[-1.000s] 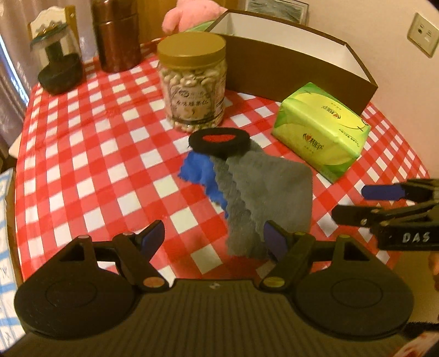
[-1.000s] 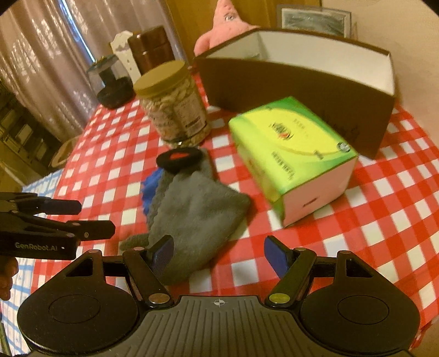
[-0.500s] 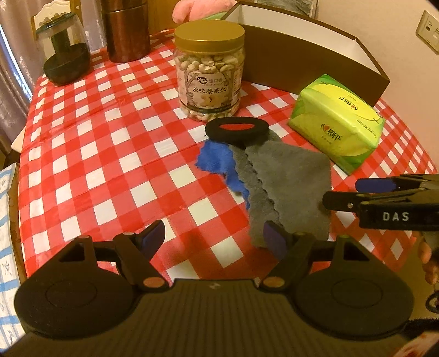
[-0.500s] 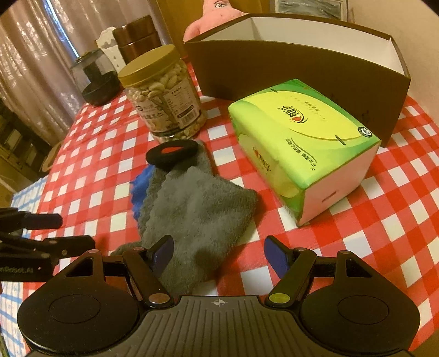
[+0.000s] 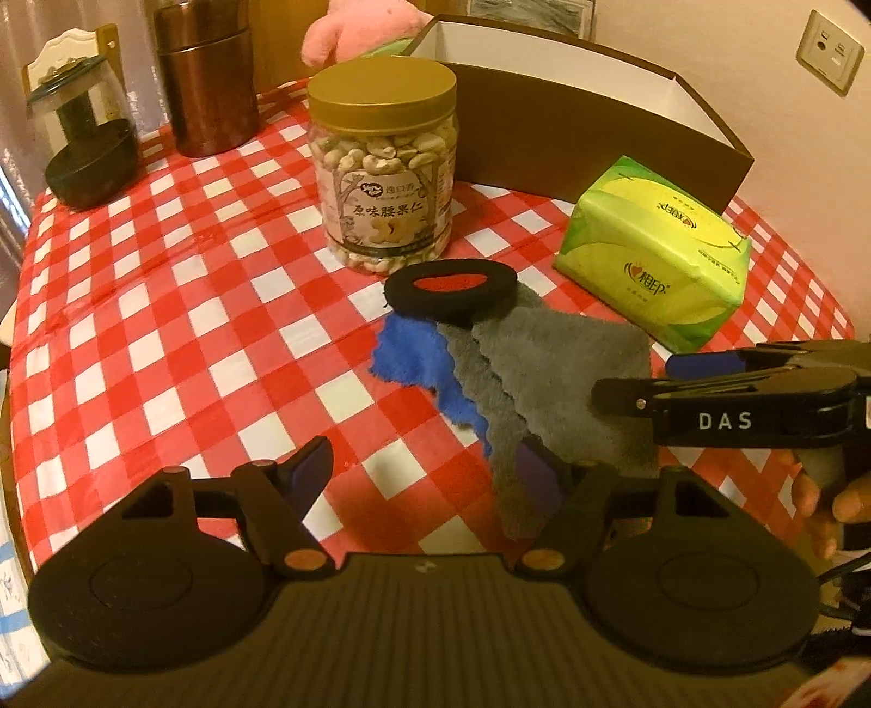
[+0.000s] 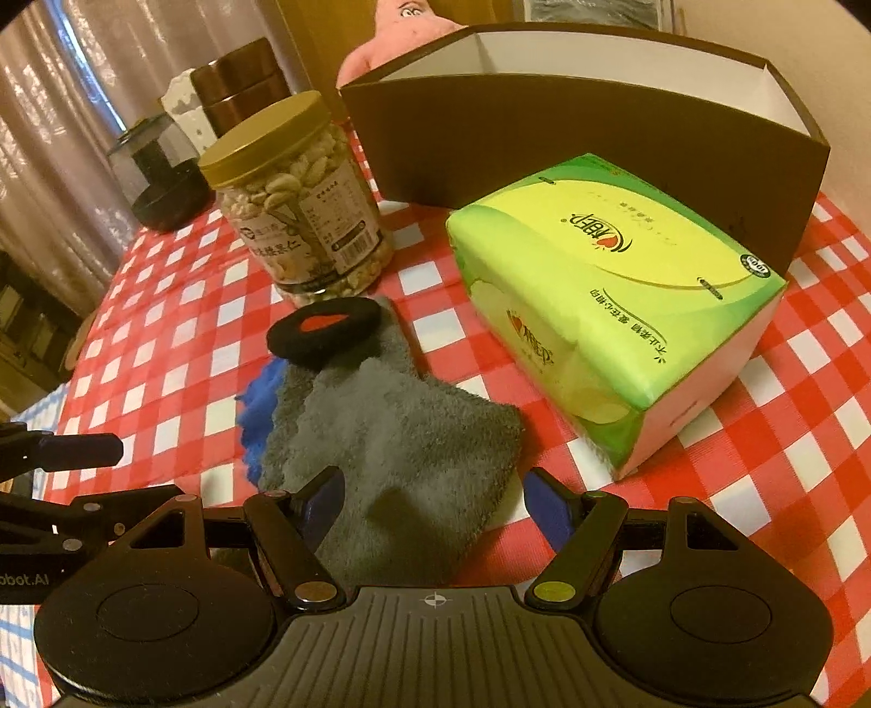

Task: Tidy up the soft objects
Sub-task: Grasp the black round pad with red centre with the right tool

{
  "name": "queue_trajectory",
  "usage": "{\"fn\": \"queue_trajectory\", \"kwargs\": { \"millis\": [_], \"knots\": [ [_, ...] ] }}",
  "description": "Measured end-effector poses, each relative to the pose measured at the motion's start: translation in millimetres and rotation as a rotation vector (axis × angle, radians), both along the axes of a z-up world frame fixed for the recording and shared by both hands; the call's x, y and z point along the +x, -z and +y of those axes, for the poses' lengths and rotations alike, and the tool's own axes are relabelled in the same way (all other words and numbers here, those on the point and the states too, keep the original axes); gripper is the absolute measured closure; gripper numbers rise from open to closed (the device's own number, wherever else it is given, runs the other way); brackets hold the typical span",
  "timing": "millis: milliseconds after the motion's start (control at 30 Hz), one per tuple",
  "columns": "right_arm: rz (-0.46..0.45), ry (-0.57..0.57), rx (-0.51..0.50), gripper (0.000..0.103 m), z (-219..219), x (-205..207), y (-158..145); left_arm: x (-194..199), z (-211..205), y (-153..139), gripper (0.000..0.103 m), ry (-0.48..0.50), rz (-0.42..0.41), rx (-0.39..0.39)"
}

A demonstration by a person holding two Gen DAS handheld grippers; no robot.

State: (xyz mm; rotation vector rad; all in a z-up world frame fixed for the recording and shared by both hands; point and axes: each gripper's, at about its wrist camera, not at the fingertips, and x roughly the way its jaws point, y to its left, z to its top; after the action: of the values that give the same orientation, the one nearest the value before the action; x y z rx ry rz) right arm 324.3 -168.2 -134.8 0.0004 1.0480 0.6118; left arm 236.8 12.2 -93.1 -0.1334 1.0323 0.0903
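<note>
A grey cloth [image 5: 555, 381] [image 6: 392, 435] lies on the checked table over a blue cloth [image 5: 413, 359] [image 6: 258, 403]. A black ring pad with a red centre [image 5: 451, 286] [image 6: 324, 327] rests on their far edge. My left gripper [image 5: 424, 468] hovers at the grey cloth's near corner; its jaws are closing, with the corner beside the right finger and no pad pressing on it. My right gripper [image 6: 435, 495] [image 5: 637, 376] stands open over the grey cloth's right part. A green tissue pack [image 5: 653, 256] [image 6: 609, 294] sits right of the cloths.
An open brown box [image 5: 571, 125] [image 6: 599, 136] stands at the back right, with a pink plush [image 5: 359, 27] behind it. A cashew jar [image 5: 384, 163] stands just beyond the ring pad. A copper canister [image 5: 207, 81] and a dark glass jar [image 5: 87, 152] are at the far left.
Both grippers have come lower and closer to the cloths. The right gripper now reaches over the grey cloth's right edge. The left jaws stand a little narrower.
</note>
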Motion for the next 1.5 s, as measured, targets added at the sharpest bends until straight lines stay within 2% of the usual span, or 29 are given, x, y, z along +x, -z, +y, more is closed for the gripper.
{"fn": "queue_trajectory", "kwargs": {
  "millis": [233,367,567,833,1300,1500],
  "knots": [
    [-0.052,0.010,0.016,0.030,7.5,1.0,-4.7,12.5,4.9,1.6,0.034,0.037,-0.015,-0.002],
    [-0.094,-0.041,0.026,0.030,20.5,5.5,-9.7,21.8,10.0,-0.5,0.034,0.051,-0.029,0.014],
    [-0.142,-0.132,0.047,0.030,47.3,17.0,-14.1,33.7,29.9,2.2,0.034,0.007,-0.024,0.022],
    [-0.138,-0.194,0.038,0.030,81.6,41.4,-3.7,46.7,57.8,10.9,0.034,-0.061,-0.016,0.022],
    [-0.081,-0.275,-0.011,0.030,111.6,61.8,21.2,59.4,77.1,29.3,0.034,-0.101,0.020,-0.007],
    [-0.120,-0.344,-0.058,0.030,120.1,58.1,23.8,57.5,81.9,33.7,0.034,-0.117,0.034,-0.008]
  ]
}}
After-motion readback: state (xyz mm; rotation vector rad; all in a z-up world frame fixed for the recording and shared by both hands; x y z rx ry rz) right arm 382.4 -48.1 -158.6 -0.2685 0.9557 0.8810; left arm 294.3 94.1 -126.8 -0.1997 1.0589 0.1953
